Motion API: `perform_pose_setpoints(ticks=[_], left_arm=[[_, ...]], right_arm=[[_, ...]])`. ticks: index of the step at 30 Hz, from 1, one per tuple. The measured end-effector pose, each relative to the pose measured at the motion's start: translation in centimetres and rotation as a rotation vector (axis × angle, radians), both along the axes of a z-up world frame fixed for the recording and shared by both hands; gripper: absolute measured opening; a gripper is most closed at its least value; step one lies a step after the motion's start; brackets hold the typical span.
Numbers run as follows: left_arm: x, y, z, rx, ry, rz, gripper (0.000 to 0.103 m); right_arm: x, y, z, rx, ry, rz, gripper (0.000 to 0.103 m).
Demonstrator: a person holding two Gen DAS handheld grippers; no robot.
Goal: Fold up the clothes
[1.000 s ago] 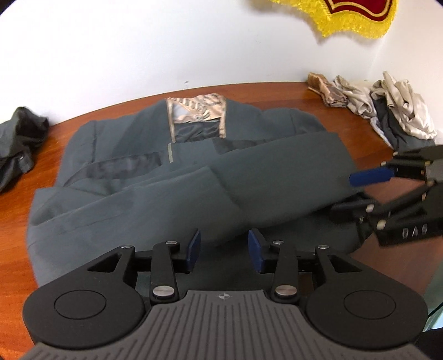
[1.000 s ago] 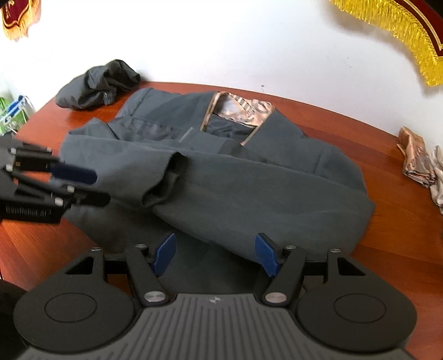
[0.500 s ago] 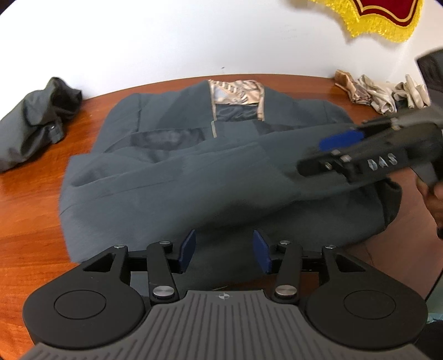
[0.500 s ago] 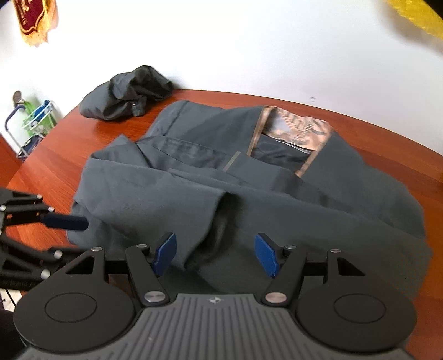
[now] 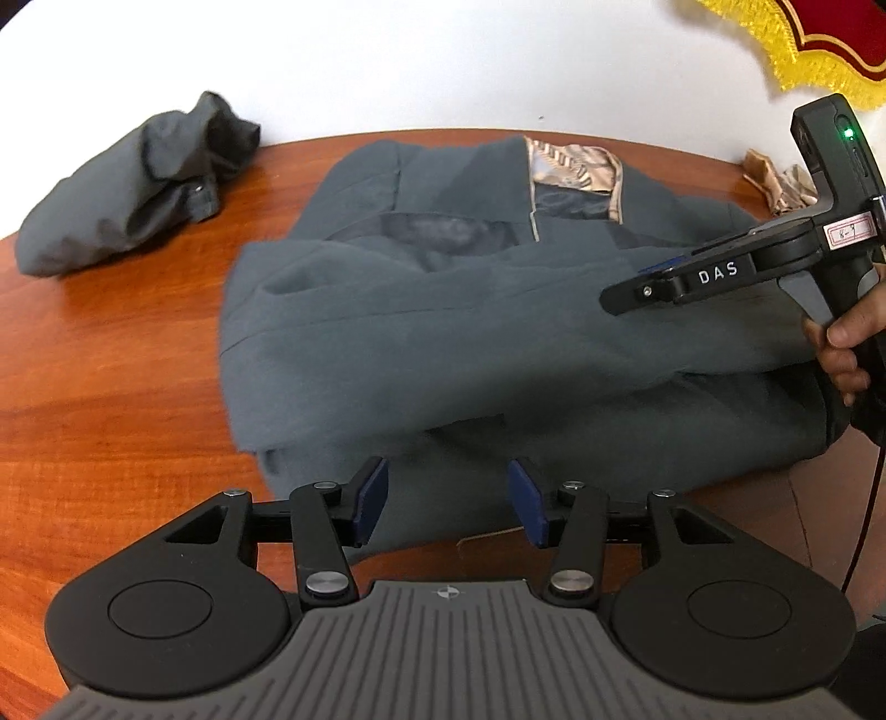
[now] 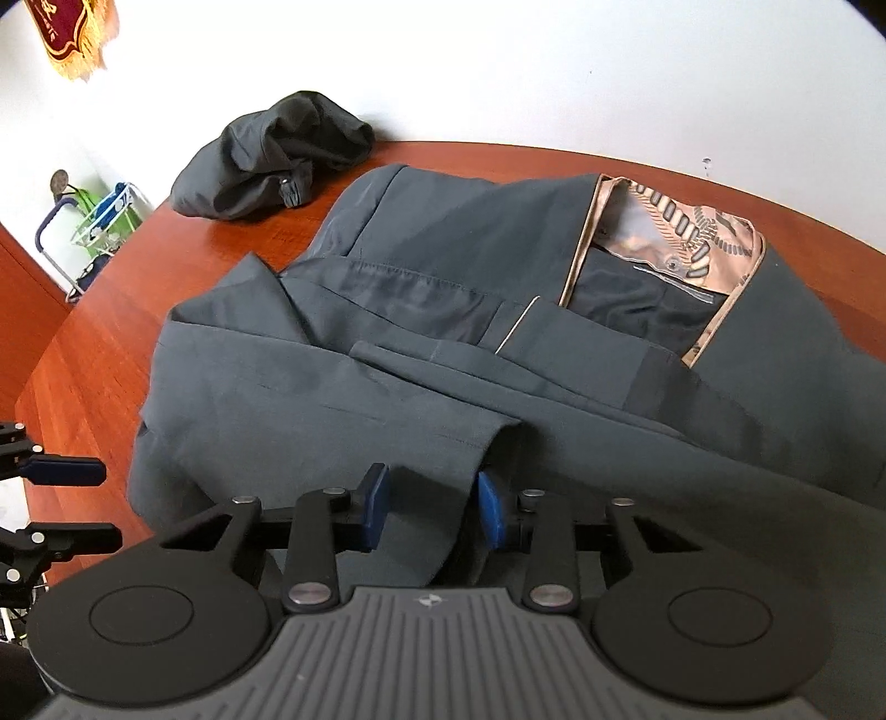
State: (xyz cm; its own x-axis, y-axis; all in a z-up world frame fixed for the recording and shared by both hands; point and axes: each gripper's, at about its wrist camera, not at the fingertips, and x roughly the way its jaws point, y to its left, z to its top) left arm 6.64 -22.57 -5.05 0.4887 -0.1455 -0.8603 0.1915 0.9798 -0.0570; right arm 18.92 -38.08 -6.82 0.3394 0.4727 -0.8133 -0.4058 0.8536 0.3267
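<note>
A dark grey jacket (image 5: 443,343) lies flat on the wooden table (image 5: 111,360), its patterned beige lining (image 6: 692,232) showing at the collar. One sleeve is folded across the front, and its cuff (image 6: 443,487) lies between the blue pads of my right gripper (image 6: 432,507). Those jaws are closing, and the cloth does not look pinched. Seen from the left wrist, the right gripper (image 5: 626,291) hovers over the jacket's right half, held by a hand (image 5: 841,354). My left gripper (image 5: 448,501) stands open over the jacket's near hem, holding nothing. It also appears at the right wrist view's left edge (image 6: 88,501).
A crumpled dark garment (image 5: 138,188) lies at the table's far left by the wall. Beige clothes (image 5: 775,177) sit at the far right. A fringed pennant (image 5: 803,44) hangs on the wall. A green and white rack (image 6: 94,221) stands beyond the table's left edge.
Both grippers moved left along the jacket's near side. The right gripper came down over the folded sleeve's cuff and its jaws narrowed around it. The left jaws widened slightly.
</note>
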Motion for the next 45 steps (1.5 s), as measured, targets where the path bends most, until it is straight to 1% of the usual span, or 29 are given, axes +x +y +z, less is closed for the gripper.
perform_pose_setpoints(ticks=[4, 5, 7, 8, 10, 12, 17, 20, 22, 25, 27, 28, 29, 34, 37, 38, 39, 41, 42, 44, 45], left_arm=[[-0.5, 0.1, -0.1, 0.005, 0.004, 0.000, 0.052], [-0.6, 0.2, -0.1, 0.006, 0.003, 0.001, 0.052], [-0.8, 0.3, -0.1, 0.007, 0.003, 0.004, 0.052], [-0.9, 0.3, -0.1, 0.007, 0.002, 0.007, 0.052], [-1.1, 0.4, 0.0, 0.008, 0.001, 0.012, 0.052], [-1.3, 0.5, -0.1, 0.009, -0.001, 0.019, 0.052], [-1.6, 0.6, -0.2, 0.007, 0.002, 0.026, 0.052], [-1.7, 0.5, -0.4, 0.006, 0.004, 0.022, 0.053], [-1.7, 0.3, -0.5, 0.004, 0.007, 0.015, 0.053], [-1.7, -0.2, -0.7, 0.005, 0.009, -0.005, 0.053], [-1.7, -0.5, -0.7, 0.006, 0.009, -0.015, 0.053], [-1.7, -0.6, -0.7, 0.007, 0.008, -0.019, 0.053], [-1.7, -0.7, -0.7, 0.009, 0.007, -0.023, 0.053], [-1.5, -0.7, -0.6, 0.018, 0.002, -0.021, 0.053], [-1.5, -0.6, -0.5, 0.022, 0.001, -0.013, 0.053], [-1.5, -0.6, -0.5, 0.023, 0.001, -0.011, 0.053], [-1.6, -0.5, -0.5, 0.025, 0.002, -0.008, 0.054], [-1.5, -0.4, -0.5, 0.026, 0.004, -0.004, 0.054], [-1.4, -0.4, -0.5, 0.026, 0.004, -0.003, 0.054], [-1.3, -0.4, -0.4, 0.028, 0.002, -0.001, 0.054], [-1.3, -0.4, -0.4, 0.029, 0.000, 0.000, 0.054]], right_arm=[[0.0, 0.2, 0.1, 0.006, -0.020, -0.015, 0.040], [0.1, 0.2, 0.1, 0.010, -0.019, -0.016, 0.037], [0.1, 0.1, 0.2, 0.035, -0.013, -0.014, 0.019], [0.1, 0.1, 0.2, 0.048, -0.010, -0.014, 0.008], [-0.1, -0.1, 0.3, 0.078, -0.006, -0.021, 0.003], [-0.5, -0.3, 1.1, 0.075, -0.035, -0.032, 0.002], [-2.4, -1.5, 4.2, 0.036, -0.141, -0.061, 0.002], [-3.6, -3.3, 7.0, 0.009, -0.217, -0.107, 0.002], [-4.4, -5.4, 9.4, -0.001, -0.266, -0.155, 0.002], [-4.8, -7.5, 10.3, -0.012, -0.273, -0.180, 0.002], [-4.7, -8.6, 9.8, -0.023, -0.249, -0.187, 0.002], [-4.6, -9.3, 9.0, -0.029, -0.219, -0.196, 0.002], [-4.5, -9.4, 8.7, -0.029, -0.209, -0.196, 0.002], [-4.0, -10.0, 4.8, -0.027, -0.097, -0.178, 0.003], [-4.3, -9.9, 3.0, -0.015, -0.041, -0.169, 0.010], [-4.5, -9.9, 2.7, -0.010, -0.030, -0.169, 0.017], [-4.6, -9.9, 2.2, -0.006, -0.017, -0.170, 0.027], [-4.9, -9.7, 1.5, -0.015, 0.003, -0.169, 0.033], [-5.2, -9.7, 1.2, -0.040, 0.010, -0.167, 0.034], [-5.6, -9.5, 1.0, -0.056, 0.007, -0.170, 0.034], [-5.8, -9.6, 1.3, -0.069, -0.008, -0.180, 0.034]])
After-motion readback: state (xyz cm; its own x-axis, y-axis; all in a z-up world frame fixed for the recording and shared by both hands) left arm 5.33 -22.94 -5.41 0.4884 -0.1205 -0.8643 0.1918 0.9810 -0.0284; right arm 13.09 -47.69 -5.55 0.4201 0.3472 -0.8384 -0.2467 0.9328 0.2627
